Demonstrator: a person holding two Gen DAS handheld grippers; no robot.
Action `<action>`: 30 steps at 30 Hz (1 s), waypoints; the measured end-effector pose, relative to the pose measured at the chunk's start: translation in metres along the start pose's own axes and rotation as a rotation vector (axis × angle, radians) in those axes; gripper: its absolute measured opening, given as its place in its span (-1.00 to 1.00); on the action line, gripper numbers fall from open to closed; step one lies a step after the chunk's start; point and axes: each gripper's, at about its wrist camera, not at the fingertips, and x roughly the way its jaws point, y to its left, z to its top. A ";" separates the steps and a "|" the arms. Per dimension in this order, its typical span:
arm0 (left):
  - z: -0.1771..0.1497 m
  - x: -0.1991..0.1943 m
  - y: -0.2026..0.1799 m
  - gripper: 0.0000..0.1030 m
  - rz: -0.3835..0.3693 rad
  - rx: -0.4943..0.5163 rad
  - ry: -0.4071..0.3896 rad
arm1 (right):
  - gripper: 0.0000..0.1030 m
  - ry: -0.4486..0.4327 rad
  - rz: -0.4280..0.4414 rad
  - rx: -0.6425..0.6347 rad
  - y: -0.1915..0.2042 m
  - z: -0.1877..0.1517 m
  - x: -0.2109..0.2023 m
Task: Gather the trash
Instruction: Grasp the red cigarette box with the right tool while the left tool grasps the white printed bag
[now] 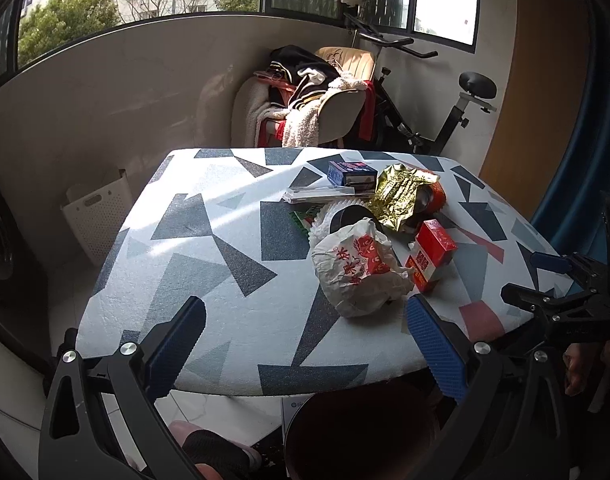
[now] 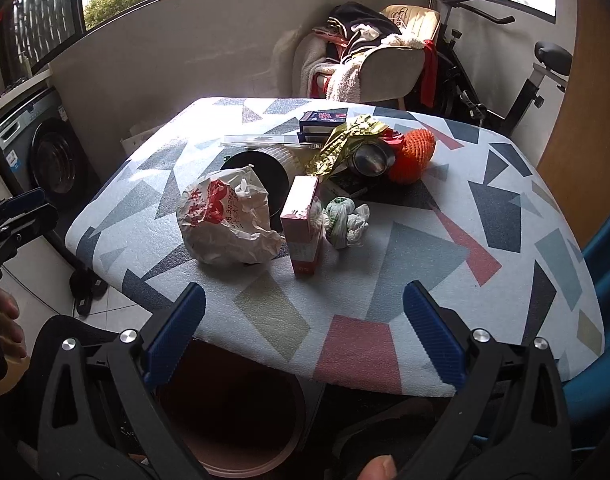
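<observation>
A crumpled white paper bag with red print (image 1: 357, 268) (image 2: 225, 220) lies near the front of the patterned table (image 1: 209, 240) (image 2: 445, 264). A red box (image 1: 431, 254) (image 2: 303, 224) stands upright beside it, with a wadded white-green wrapper (image 2: 347, 216) to its right. Behind them are a gold foil wrapper (image 1: 401, 196) (image 2: 345, 140), an orange net (image 2: 413, 154), a metal can (image 2: 371, 158), a black disc (image 2: 261, 172) and a blue box (image 1: 351, 172) (image 2: 323, 120). My left gripper (image 1: 305, 344) (image 2: 25, 210) and right gripper (image 2: 305, 332) (image 1: 533, 280) hover open and empty at the table's front edge.
A round brown bin (image 1: 357, 432) (image 2: 233, 412) stands on the floor under the table's front edge. A chair piled with clothes (image 1: 313, 96) and an exercise bike (image 1: 445, 120) stand behind the table. A white perforated basket (image 1: 97, 212) and a washing machine (image 2: 45, 152) are at the left.
</observation>
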 end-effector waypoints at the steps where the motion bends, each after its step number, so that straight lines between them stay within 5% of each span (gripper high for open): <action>1: -0.001 0.005 0.002 0.90 0.004 0.000 0.011 | 0.89 0.010 -0.027 -0.015 0.001 0.001 0.008; 7: -0.005 0.037 0.024 0.90 -0.009 -0.100 0.115 | 0.87 0.031 0.011 0.013 -0.005 0.017 0.048; 12: -0.005 0.050 0.040 0.90 -0.004 -0.171 0.120 | 0.58 0.040 0.042 -0.021 0.002 0.034 0.080; 15: -0.003 0.056 0.044 0.90 -0.012 -0.181 0.109 | 0.31 0.040 0.060 -0.015 0.001 0.043 0.095; 17: -0.003 0.059 0.043 0.90 -0.022 -0.180 0.105 | -0.38 0.052 0.075 -0.014 0.001 0.046 0.102; 18: -0.002 0.061 0.043 0.90 -0.031 -0.178 0.109 | -0.46 0.058 0.063 -0.015 0.002 0.047 0.103; 30: 0.020 0.125 0.009 0.90 -0.202 -0.208 0.193 | -0.50 -0.042 0.086 0.037 -0.010 0.041 0.055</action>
